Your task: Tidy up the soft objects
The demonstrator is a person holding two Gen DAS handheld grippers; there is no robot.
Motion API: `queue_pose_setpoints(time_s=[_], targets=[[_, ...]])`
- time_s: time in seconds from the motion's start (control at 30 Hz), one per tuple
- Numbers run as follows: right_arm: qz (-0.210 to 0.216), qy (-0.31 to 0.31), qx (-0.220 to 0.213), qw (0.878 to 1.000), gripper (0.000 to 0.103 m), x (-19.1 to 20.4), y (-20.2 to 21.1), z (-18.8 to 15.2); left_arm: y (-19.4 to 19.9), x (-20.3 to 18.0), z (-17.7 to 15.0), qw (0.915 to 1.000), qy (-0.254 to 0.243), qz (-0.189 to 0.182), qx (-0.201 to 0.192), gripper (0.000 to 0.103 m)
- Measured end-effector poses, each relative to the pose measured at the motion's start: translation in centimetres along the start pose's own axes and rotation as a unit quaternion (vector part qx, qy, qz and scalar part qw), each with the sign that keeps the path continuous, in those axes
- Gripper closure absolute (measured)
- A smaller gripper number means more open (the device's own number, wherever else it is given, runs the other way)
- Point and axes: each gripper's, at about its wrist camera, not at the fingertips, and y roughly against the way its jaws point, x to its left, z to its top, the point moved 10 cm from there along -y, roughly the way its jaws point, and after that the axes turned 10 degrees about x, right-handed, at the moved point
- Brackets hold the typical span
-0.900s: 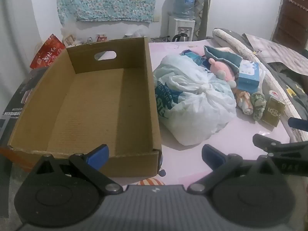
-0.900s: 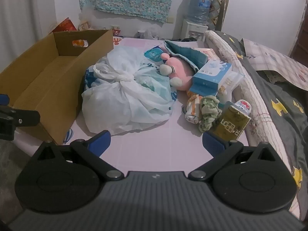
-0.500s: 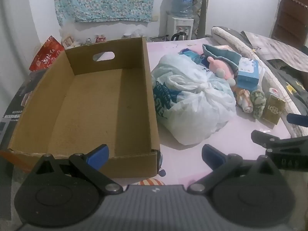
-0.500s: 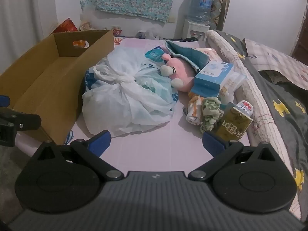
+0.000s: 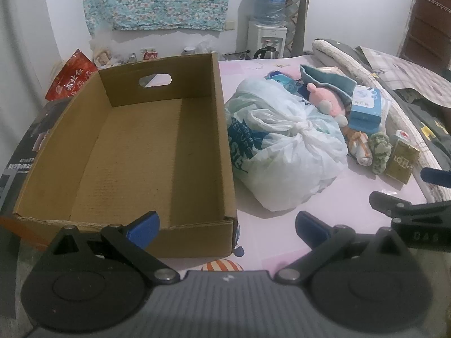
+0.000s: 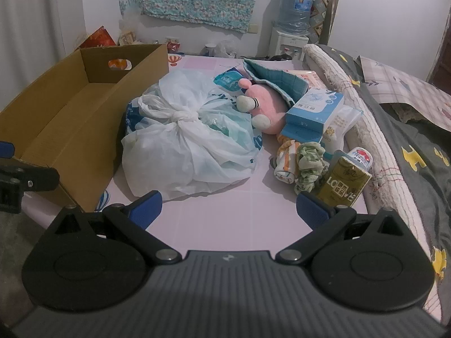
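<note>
An empty cardboard box (image 5: 135,157) (image 6: 70,118) sits at the left on the pink table (image 5: 352,194). Beside it lies a knotted white plastic bag (image 5: 284,149) (image 6: 186,143). Behind the bag lie a pink plush toy (image 6: 265,104) (image 5: 327,98) under a teal quilted cloth (image 6: 276,79), a rolled patterned cloth (image 6: 287,160) (image 5: 362,146) and a green scrunched cloth (image 6: 310,163) (image 5: 380,148). My left gripper (image 5: 227,226) is open and empty at the box's near right corner. My right gripper (image 6: 228,208) is open and empty in front of the bag.
A blue tissue box (image 6: 315,109), a gold carton (image 6: 345,183) and a small bottle (image 6: 360,155) stand right of the cloths. A rolled quilt (image 6: 372,140) and grey bedding (image 6: 417,152) border the right side. A water dispenser (image 5: 267,36) stands at the back wall.
Both grippers have drifted slightly; the view of the box and bag has shifted a little. Nothing on the table has moved.
</note>
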Motion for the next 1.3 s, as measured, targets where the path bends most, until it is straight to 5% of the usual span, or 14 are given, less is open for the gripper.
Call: queue_pose_setpoints(time_s=[1.3], targets=[[0.009,-0.001,0.003,1.0,0.001,0.53,-0.08,0.27,0.08,0.54,0.18,1.0,0.004,0.002,0.003,0.0]])
